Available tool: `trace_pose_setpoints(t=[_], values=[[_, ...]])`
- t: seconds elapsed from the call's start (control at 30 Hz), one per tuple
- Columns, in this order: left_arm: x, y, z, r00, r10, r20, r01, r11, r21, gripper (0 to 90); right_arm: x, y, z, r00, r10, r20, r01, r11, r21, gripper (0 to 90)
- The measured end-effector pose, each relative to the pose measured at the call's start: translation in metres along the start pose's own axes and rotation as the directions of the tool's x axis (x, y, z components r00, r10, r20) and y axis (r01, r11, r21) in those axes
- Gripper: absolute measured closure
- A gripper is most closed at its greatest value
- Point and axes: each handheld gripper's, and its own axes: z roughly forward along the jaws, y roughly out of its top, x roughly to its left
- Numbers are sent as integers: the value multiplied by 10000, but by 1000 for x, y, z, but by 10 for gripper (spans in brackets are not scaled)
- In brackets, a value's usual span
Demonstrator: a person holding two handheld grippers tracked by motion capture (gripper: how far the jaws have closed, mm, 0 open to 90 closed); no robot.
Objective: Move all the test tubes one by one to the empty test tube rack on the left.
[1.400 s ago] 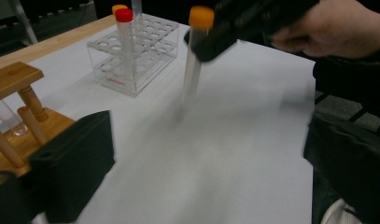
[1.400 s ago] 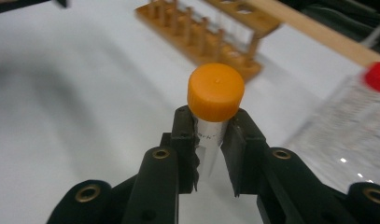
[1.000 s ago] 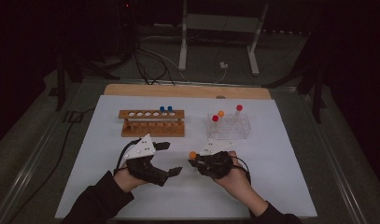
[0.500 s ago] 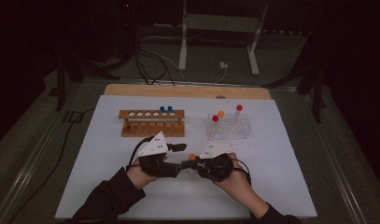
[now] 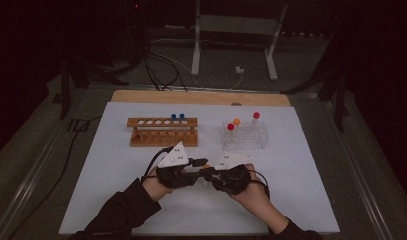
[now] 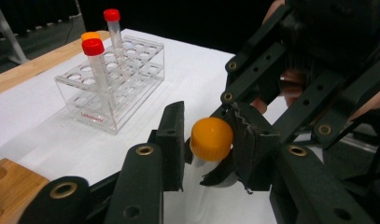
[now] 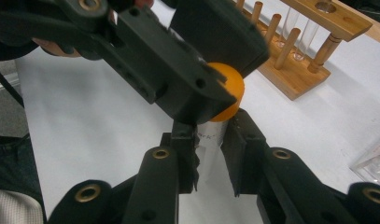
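Centrally, near the white mat's [image 5: 116, 165] front edge, both hand-held grippers met. The right gripper [image 7: 210, 156] clamped the clear plastic tube [image 7: 208, 142] by its body, while the left gripper [image 6: 207, 142] had just been closing onto the tube's orange screw cap [image 6: 211, 138]. A clear rack [image 5: 245, 136] and a wooden rack [image 5: 163, 132] stood behind.

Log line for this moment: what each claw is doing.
right claw: shut on tube body | left claw: just closed on orange cap | clear rack: three capped tubes | likely next: unscrew cap
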Motion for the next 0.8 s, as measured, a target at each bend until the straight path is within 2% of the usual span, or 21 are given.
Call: trace_pose_setpoints(t=[0.4,0.5,0.73,0.8], values=[[3,0,-2,9998,121,183,-121,9999,-44,715,0,0,1,10000,3,-68,-4,9999,-164,740],[6,1,-5,9997,250,23,-250,9997,1,716,-1,0,-2,9999,113,-37,-115,9993,-365,648],[20,3,-18,9990,124,-439,-123,9999,26,716,-12,0,-14,9972,684,317,-649,9926,-1031,430],[24,4,-23,9978,193,-630,-190,9998,52,716,-14,0,-16,9962,825,271,-786,9895,-1214,380]])
